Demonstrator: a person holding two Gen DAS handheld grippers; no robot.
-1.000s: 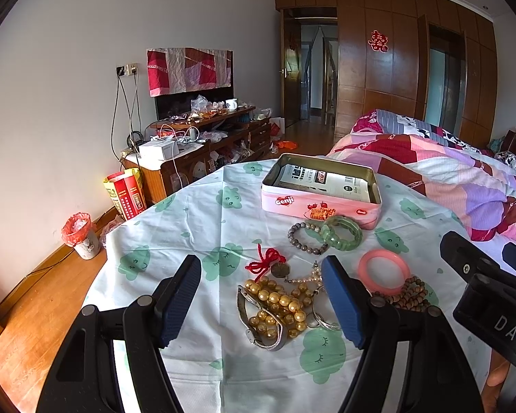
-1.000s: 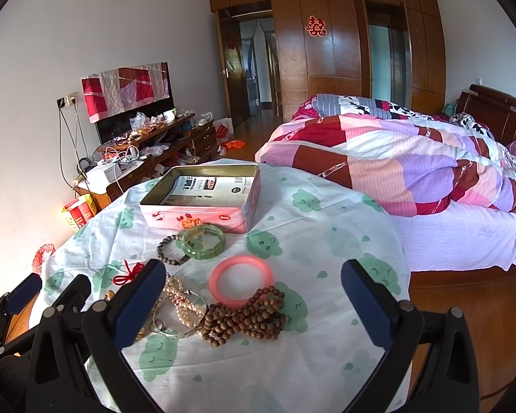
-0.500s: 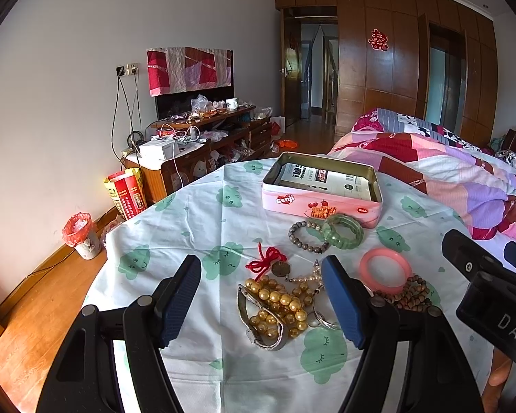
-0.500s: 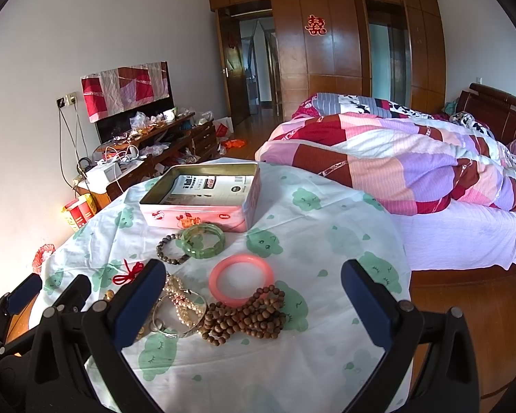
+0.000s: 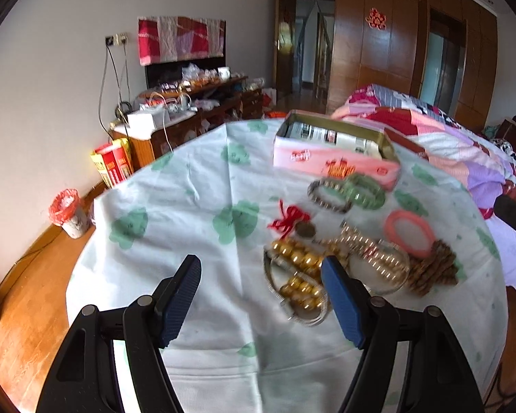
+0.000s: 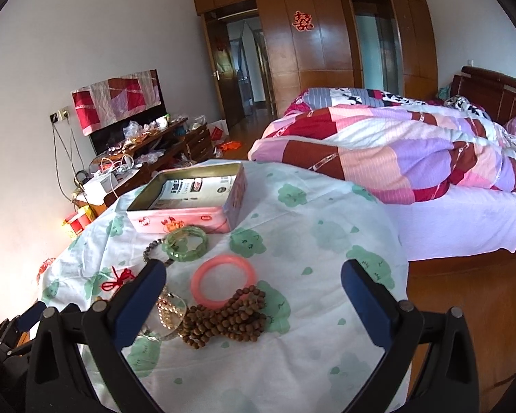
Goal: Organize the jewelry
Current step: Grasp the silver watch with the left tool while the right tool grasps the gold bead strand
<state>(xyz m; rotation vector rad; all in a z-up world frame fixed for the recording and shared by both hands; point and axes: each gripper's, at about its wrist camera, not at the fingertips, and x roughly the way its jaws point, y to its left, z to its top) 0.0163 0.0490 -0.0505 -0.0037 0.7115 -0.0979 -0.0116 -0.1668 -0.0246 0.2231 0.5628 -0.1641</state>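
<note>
An open pink tin stands at the far side of the round table. In front of it lie a green bangle and a dark bead bracelet. Nearer are a red knotted cord, gold beads with a silver watch band, a pearl chain, a pink bangle and brown wooden beads. My left gripper hovers open, the gold beads by its right finger. My right gripper is open above the pink bangle.
The table wears a white cloth with green prints. A bed with a patchwork quilt runs close along the right. A cluttered low cabinet and a small bin stand by the left wall.
My left gripper has sunk and swung left, so the jewelry now sits to the right in its blurred view. The right gripper has kept still.
</note>
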